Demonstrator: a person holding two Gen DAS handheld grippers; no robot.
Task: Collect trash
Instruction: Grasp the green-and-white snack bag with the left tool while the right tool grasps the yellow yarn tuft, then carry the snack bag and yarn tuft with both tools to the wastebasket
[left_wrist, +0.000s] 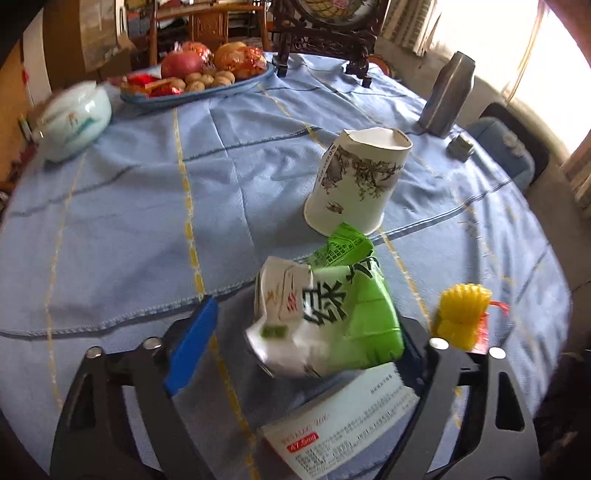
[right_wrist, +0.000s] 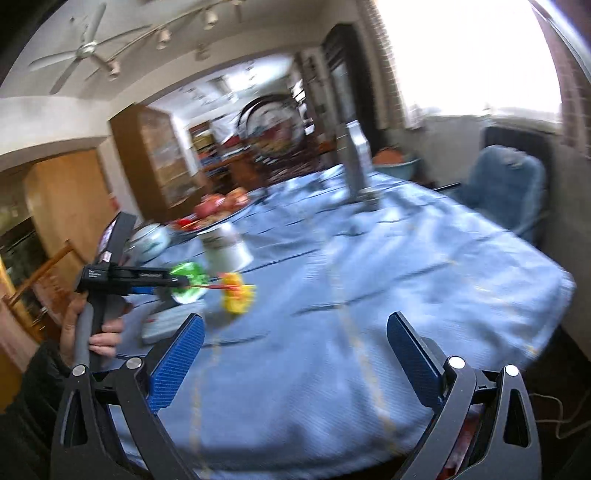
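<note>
A crumpled green and white carton (left_wrist: 328, 317) sits between the fingers of my left gripper (left_wrist: 306, 332), whose jaws stand wide apart; the left blue pad (left_wrist: 192, 347) does not touch it, the right pad is hidden behind it. A white paper cup (left_wrist: 354, 181) lies tipped just beyond. A yellow corn-like piece with a red tag (left_wrist: 461, 317) lies to the right. A white printed box (left_wrist: 343, 417) lies under the carton. My right gripper (right_wrist: 295, 354) is open and empty over the blue tablecloth (right_wrist: 369, 295). The right wrist view also shows the carton (right_wrist: 188, 282), yellow piece (right_wrist: 238, 295) and cup (right_wrist: 227, 247).
A blue tray of fruit and nuts (left_wrist: 195, 79) and a pale lidded bowl (left_wrist: 74, 118) stand at the far left. A grey metal bottle (left_wrist: 447, 96) and its small cap (left_wrist: 460, 147) stand far right. A carved wooden stand (left_wrist: 325, 40) is at the back. A blue chair (right_wrist: 506, 188) is beyond the table.
</note>
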